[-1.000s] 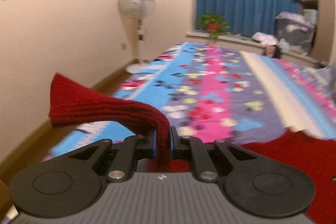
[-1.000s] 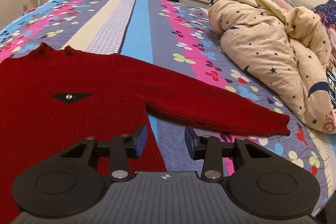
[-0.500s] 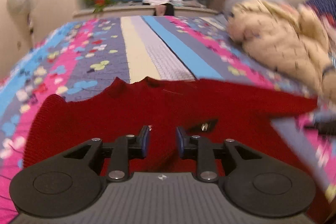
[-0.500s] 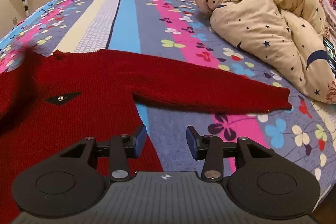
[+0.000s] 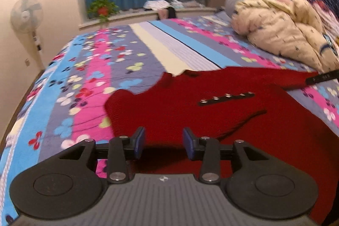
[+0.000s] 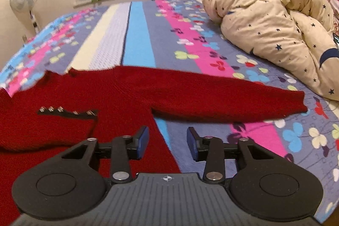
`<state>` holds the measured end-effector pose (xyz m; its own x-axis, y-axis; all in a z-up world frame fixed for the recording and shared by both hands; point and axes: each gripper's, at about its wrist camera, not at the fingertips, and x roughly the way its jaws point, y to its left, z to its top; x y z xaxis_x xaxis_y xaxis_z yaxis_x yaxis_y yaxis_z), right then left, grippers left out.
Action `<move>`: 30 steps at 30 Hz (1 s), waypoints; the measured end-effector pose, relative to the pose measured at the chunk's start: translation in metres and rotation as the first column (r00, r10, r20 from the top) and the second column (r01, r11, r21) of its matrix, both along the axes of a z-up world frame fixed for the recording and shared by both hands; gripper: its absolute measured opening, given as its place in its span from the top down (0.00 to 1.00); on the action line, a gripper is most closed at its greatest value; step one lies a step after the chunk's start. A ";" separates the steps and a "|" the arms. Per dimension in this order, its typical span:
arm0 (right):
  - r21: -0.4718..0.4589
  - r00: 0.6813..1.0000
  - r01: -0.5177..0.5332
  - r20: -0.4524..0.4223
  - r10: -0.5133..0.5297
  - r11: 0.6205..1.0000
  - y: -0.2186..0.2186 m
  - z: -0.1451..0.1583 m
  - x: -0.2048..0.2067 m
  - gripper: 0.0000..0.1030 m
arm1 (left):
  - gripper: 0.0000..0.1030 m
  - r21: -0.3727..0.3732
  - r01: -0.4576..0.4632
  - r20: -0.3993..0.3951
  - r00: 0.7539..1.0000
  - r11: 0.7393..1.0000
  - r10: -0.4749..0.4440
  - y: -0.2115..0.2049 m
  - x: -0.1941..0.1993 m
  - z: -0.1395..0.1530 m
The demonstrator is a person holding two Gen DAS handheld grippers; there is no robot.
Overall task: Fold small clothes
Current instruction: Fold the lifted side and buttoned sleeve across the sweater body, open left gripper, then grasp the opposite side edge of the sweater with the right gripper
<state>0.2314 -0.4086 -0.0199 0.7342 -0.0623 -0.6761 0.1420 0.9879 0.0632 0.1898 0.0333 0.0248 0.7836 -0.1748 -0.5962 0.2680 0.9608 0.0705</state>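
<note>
A small red knitted sweater (image 5: 211,115) lies flat on the bed, its left sleeve folded over the chest (image 5: 148,111). A black patch with metal studs (image 5: 226,96) sits on its front. My left gripper (image 5: 163,142) is open and empty, just above the folded sleeve. In the right wrist view the sweater (image 6: 118,94) has its right sleeve (image 6: 228,101) stretched out to the right. My right gripper (image 6: 167,142) is open and empty over the sweater's right side edge, below the sleeve's armpit. Its tip also shows in the left wrist view (image 5: 322,77).
The bed has a striped flowered cover (image 6: 137,35). A bunched cream duvet with stars (image 6: 275,20) lies at the right, near the sleeve's cuff. A standing fan (image 5: 26,16), a potted plant (image 5: 102,10) on the sill and blue curtains are behind the bed.
My left gripper let go of the left sleeve, which now lies folded over the chest, and its jaws opened wider. My right gripper drifted a little forward, still open.
</note>
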 end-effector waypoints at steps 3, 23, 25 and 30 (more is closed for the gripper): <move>0.044 1.000 -0.031 0.003 0.031 0.999 0.008 0.000 0.003 0.63 | 0.58 -0.085 -0.093 -0.108 0.991 0.992 0.083 0.022 0.005 -0.028; 0.100 0.951 -0.237 -0.181 0.252 0.966 0.102 -0.055 0.074 0.43 | 0.58 0.088 -0.183 -0.334 0.921 0.979 0.202 0.030 0.037 -0.065; 0.102 0.951 -0.237 -0.178 0.252 0.966 0.106 -0.059 0.080 0.43 | 0.58 0.089 -0.184 -0.342 0.917 0.979 0.203 0.030 0.038 -0.065; 0.115 0.945 -0.275 -0.149 0.290 0.955 0.113 -0.063 0.088 0.70 | 0.58 0.093 -0.167 -0.343 0.920 0.982 0.189 0.029 0.041 -0.067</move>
<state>0.3193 -0.2952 -0.0828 0.5925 0.1992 -0.7806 -0.1262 0.9799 0.1543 0.2304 0.0618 -0.0418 0.5393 -0.0071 -0.8421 0.1115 0.9918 0.0630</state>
